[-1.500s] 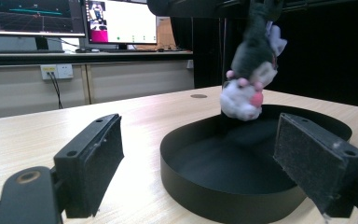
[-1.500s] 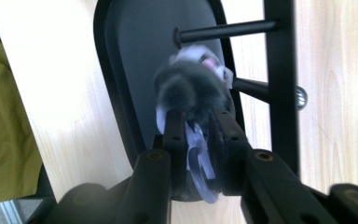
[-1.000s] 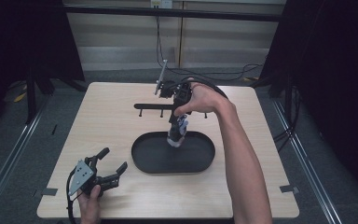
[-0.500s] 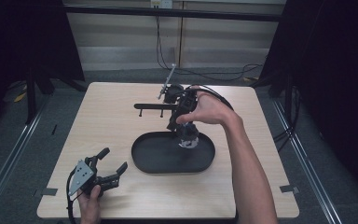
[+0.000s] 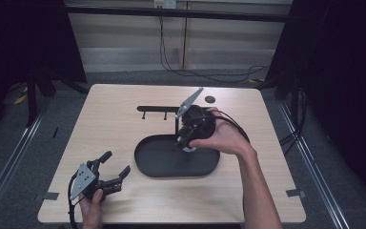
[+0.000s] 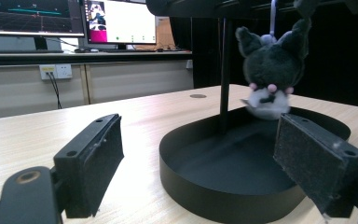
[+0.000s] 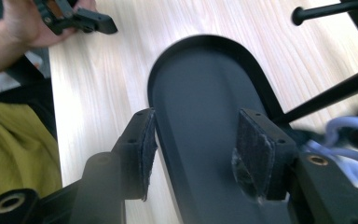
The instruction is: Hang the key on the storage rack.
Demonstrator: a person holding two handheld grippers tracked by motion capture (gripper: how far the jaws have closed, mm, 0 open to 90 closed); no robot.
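Observation:
A dark grey plush toy (image 6: 268, 70) with a white face and a lilac loop hangs upright just over the far end of the black oval tray (image 5: 157, 169). I cannot tell whether it rests on the tray floor. In the high view a pale bit of the plush toy (image 5: 189, 148) peeks out under my right gripper (image 5: 183, 140), which points down into the tray. Its jaws have just been opening. In the right gripper view my right gripper (image 7: 196, 135) has nothing between its pads, and the lilac loop (image 7: 340, 135) lies off to the right. My left gripper (image 5: 116, 162) rests open near the table's front left.
A black stand rises at the tray's far edge: a thin post (image 5: 176, 125) and a bar with small hooks (image 5: 155, 109). A small dark disc (image 5: 210, 99) sits on the wooden table (image 5: 100, 119) behind it. Cables trail off the table's right side.
My right gripper came down and nearer from the stand's bar into the tray, with the plush toy under it, and its jaws spread wider. The left gripper stayed put.

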